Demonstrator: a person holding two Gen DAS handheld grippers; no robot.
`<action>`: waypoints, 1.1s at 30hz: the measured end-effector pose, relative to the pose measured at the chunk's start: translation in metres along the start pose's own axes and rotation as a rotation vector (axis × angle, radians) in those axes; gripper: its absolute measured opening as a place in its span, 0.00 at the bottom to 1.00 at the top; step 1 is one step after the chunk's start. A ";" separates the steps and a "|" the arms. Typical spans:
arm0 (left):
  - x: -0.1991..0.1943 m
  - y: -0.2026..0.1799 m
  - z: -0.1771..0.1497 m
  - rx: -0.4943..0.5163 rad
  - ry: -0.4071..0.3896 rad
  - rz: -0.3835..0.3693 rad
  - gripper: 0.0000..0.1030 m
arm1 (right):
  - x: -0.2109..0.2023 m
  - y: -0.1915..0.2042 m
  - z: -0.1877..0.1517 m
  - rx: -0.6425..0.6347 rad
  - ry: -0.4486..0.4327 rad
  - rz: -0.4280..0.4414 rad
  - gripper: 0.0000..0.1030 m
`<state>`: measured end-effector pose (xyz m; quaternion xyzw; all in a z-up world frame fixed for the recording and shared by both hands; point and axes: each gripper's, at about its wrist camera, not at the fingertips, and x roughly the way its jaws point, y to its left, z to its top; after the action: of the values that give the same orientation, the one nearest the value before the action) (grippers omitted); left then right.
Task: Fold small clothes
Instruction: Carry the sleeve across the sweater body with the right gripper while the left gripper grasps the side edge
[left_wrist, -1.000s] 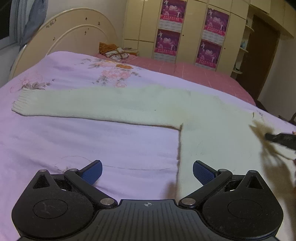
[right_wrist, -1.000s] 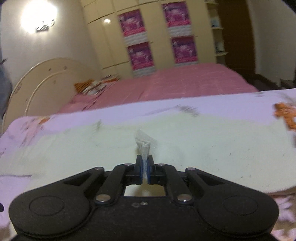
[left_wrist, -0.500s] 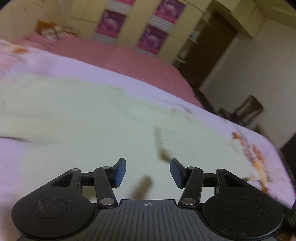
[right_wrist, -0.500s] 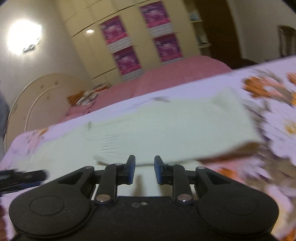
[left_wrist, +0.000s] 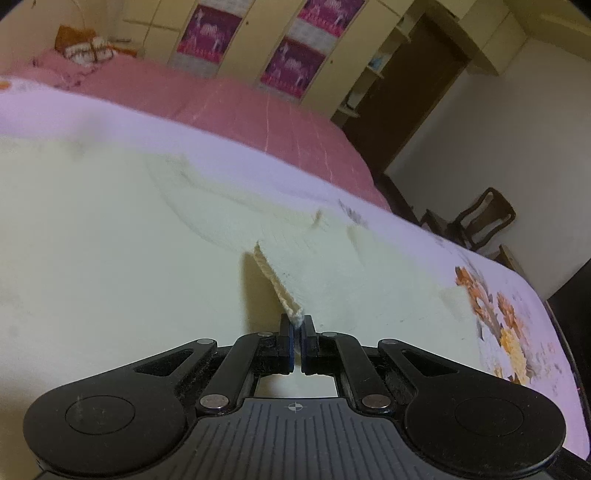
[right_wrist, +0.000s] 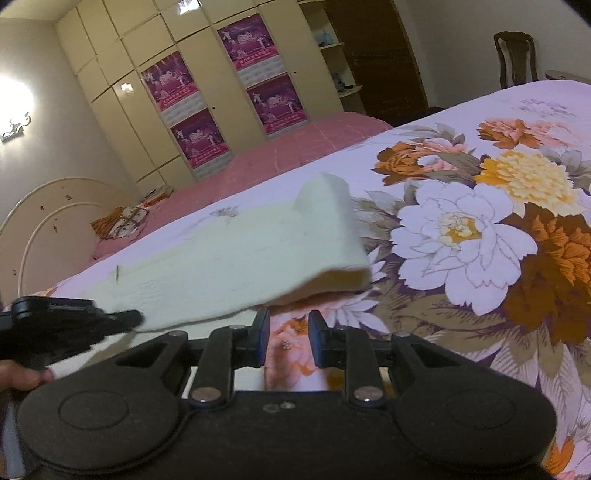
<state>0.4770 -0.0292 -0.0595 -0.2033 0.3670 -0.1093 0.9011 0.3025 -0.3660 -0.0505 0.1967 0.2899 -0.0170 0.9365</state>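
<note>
Through my left wrist camera, my left gripper (left_wrist: 297, 325) has its jaws pressed together on the ribbed edge of the cream sweater (left_wrist: 110, 258), pinching a corner of the knit that rises from the tips in a tilted flap. The rest of the sweater lies spread flat over the lilac floral bedspread (left_wrist: 517, 332), filling the left and middle of the view. Beyond it runs a pink bed (left_wrist: 258, 118), then a cupboard wall with magenta posters (left_wrist: 291, 66).

Through my right wrist camera, my right gripper (right_wrist: 286, 338) stands a little apart with nothing between the pads; only the flowered bedspread (right_wrist: 480, 221) shows in the gap. The sweater (right_wrist: 240, 258) lies just ahead and to the left, one sleeve end lifted off the cover in a curl. My left gripper (right_wrist: 66, 325) reaches in at the left edge, touching the sweater's near border.
</note>
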 end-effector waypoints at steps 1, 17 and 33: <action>-0.004 0.004 0.003 0.012 -0.009 0.010 0.03 | 0.001 0.001 0.000 -0.002 0.003 0.002 0.23; -0.040 0.097 0.028 -0.030 -0.077 0.178 0.03 | 0.021 0.026 -0.002 -0.041 0.027 0.049 0.27; -0.045 0.129 0.019 -0.048 -0.089 0.202 0.03 | 0.036 0.022 0.011 -0.008 -0.007 0.050 0.26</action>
<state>0.4648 0.1069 -0.0773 -0.1915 0.3475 -0.0001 0.9179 0.3422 -0.3469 -0.0538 0.2001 0.2814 0.0070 0.9385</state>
